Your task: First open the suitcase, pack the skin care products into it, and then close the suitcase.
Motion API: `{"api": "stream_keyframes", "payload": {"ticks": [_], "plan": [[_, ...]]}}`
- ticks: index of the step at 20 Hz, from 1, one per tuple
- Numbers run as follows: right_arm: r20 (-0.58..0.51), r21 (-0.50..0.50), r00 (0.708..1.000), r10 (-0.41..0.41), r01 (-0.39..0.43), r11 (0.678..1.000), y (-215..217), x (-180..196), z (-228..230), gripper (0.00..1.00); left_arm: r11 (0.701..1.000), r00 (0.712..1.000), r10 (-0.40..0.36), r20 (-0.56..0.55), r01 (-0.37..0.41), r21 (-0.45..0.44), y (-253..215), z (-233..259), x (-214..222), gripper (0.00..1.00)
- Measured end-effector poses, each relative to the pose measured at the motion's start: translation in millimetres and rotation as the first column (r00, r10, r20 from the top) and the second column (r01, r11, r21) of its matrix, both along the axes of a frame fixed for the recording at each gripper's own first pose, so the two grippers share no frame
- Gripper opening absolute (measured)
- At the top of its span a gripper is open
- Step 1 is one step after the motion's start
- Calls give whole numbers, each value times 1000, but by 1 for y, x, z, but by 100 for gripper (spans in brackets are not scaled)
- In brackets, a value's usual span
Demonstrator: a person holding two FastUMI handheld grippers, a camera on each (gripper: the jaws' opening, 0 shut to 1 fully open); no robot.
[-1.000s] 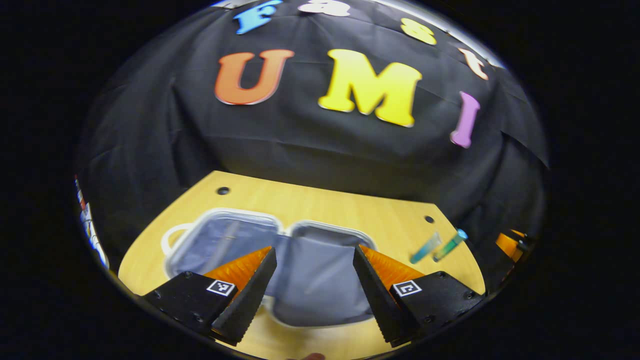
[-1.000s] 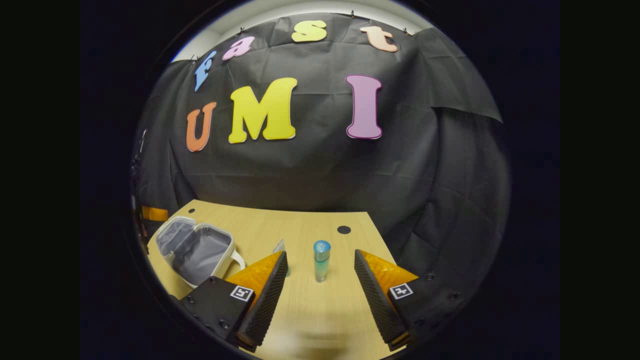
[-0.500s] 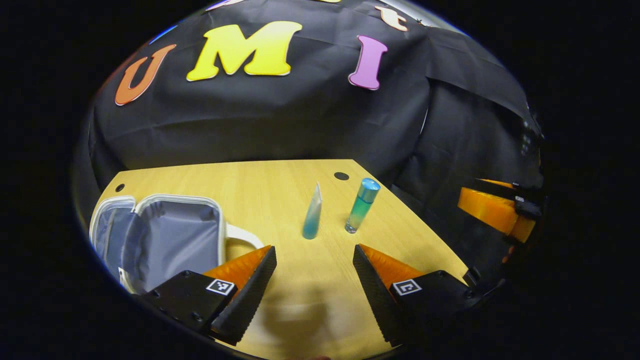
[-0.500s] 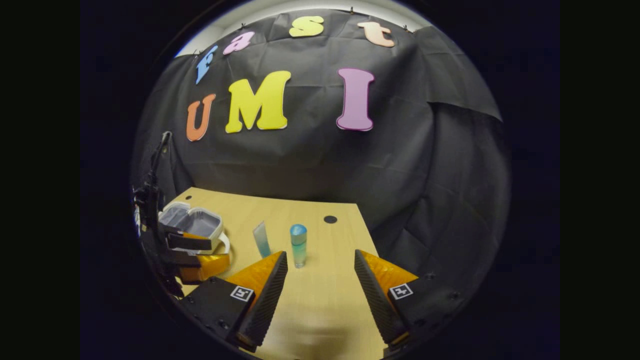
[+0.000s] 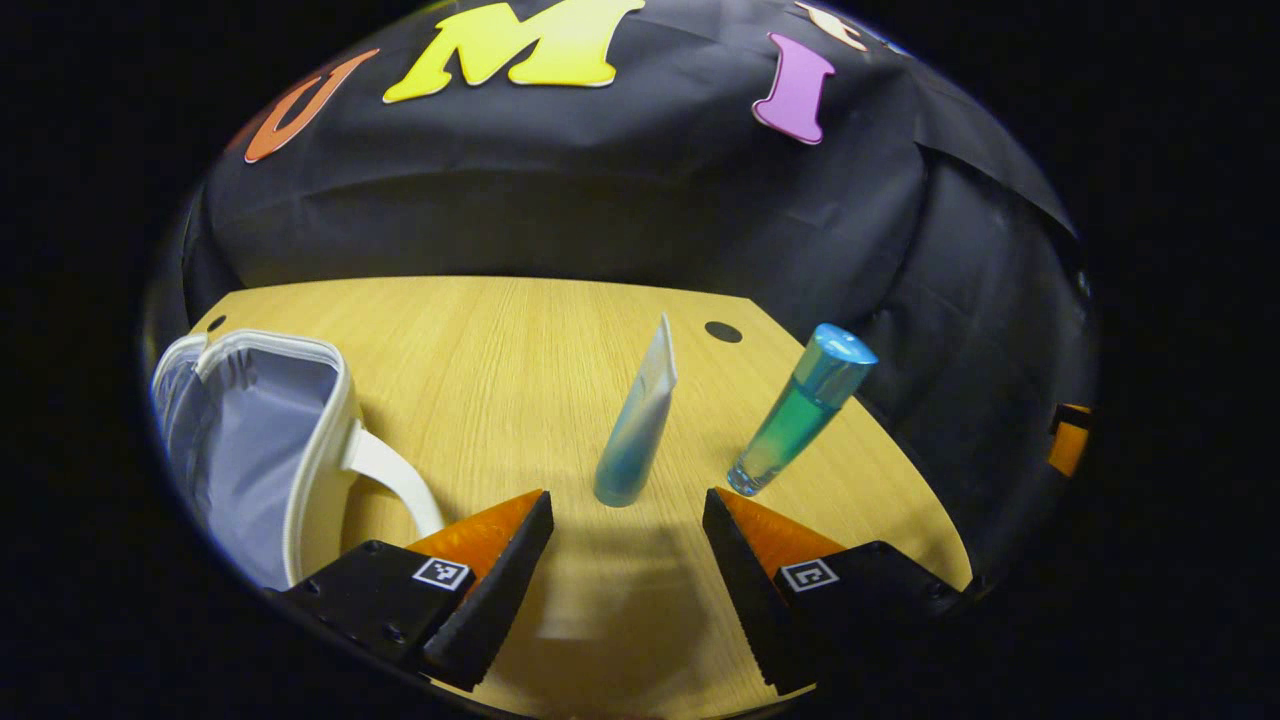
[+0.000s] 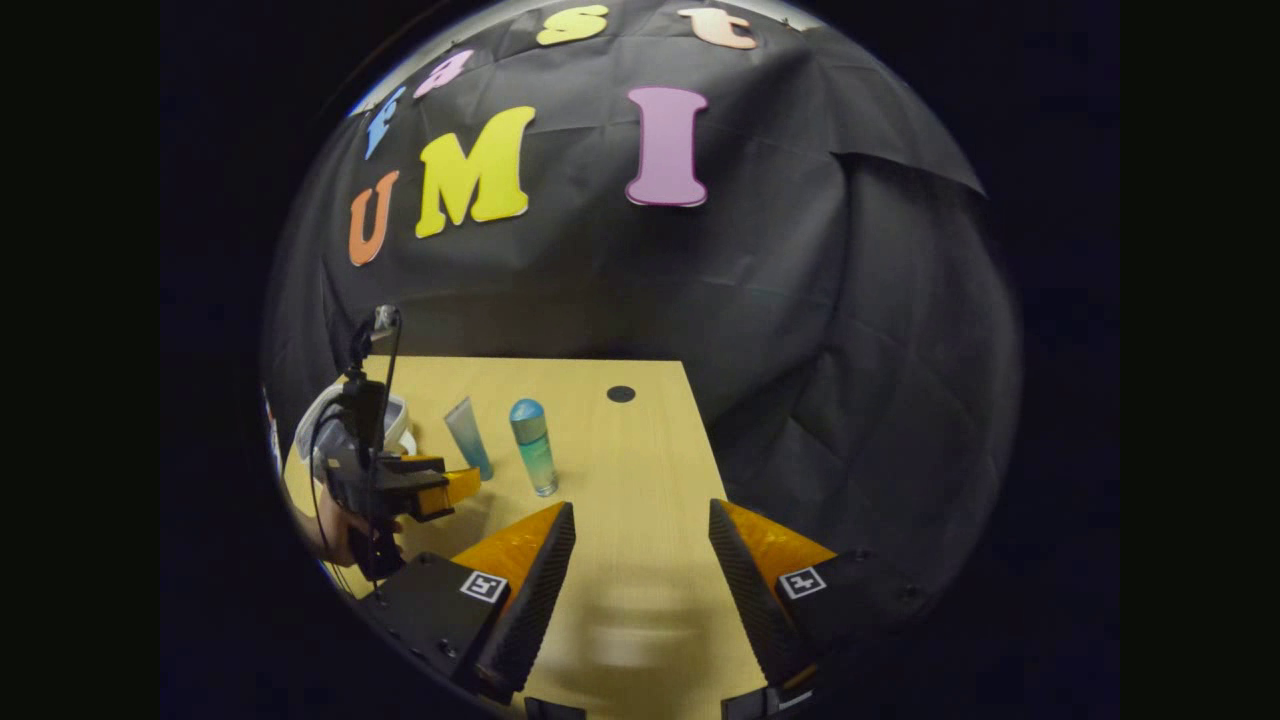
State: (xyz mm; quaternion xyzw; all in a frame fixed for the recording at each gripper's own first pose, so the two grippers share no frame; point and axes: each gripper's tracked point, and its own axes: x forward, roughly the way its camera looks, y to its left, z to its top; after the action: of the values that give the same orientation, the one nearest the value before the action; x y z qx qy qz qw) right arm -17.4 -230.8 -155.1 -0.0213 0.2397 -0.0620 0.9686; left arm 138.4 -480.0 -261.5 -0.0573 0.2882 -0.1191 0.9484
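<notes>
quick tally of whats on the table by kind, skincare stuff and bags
tubes: 1, the tube standing on its cap
bottles: 1, the bottle standing upright right of it
suitcases: 1, the suitcase lying open at the left
total: 3

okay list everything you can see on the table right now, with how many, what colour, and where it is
suitcase: 1, white shell with grey lining, lying open at the table's left end
tube: 1, white fading to blue, standing on its cap mid-table
bottle: 1, clear green-blue with blue cap, upright just right of the tube
table: 1, light wood, two dark round holes
left gripper: 1, open, facing the tube
right gripper: 1, open, over bare table right of the bottle
hand: 1, holding the left gripper, seen in the right gripper view
</notes>
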Motion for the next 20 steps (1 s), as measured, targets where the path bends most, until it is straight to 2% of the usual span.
{"api": "stream_keyframes", "payload": {"ticks": [6, 7, 8, 9, 10, 11, 12, 16, 20], "plan": [[-46, 27, 999, -7, 8, 1000, -8, 4, -19, 80, 997, 1000, 20, 16, -22, 75, 3, -17, 23, 93], [-54, 30, 999, -6, 7, 1000, -7, 6, -22, 80, 997, 1000, 16, 14, -17, 79, 2, -18, 26, 100], [-56, 34, 998, -3, 5, 999, -5, 7, -22, 80, 997, 1000, 12, 12, -13, 80, 1, -19, 29, 92], [-57, 35, 998, 2, 0, 999, -4, 9, -22, 80, 997, 1000, 5, 15, -7, 81, -2, -20, 32, 91], [-54, 34, 999, 7, -5, 999, -4, 9, -22, 80, 996, 1000, -1, 17, -1, 84, -5, -21, 34, 98], [-51, 34, 999, 12, -10, 999, -3, 10, -21, 78, 995, 1000, 2, 13, -3, 98, -4, -22, 35, 94], [-48, 33, 999, 14, -13, 999, -2, 11, -19, 80, 994, 1000, 3, 13, -5, 113, -3, -23, 37, 84], [-43, 47, 999, 11, -9, 999, 2, 16, -17, 80, 978, 1000, 1, 2, -1, 208, 2, -25, 39, 71], [-41, 48, 999, 1, 1, 999, 1, 16, -15, 80, 976, 1000, -9, 5, 8, 218, -6, -26, 42, 54]]}}
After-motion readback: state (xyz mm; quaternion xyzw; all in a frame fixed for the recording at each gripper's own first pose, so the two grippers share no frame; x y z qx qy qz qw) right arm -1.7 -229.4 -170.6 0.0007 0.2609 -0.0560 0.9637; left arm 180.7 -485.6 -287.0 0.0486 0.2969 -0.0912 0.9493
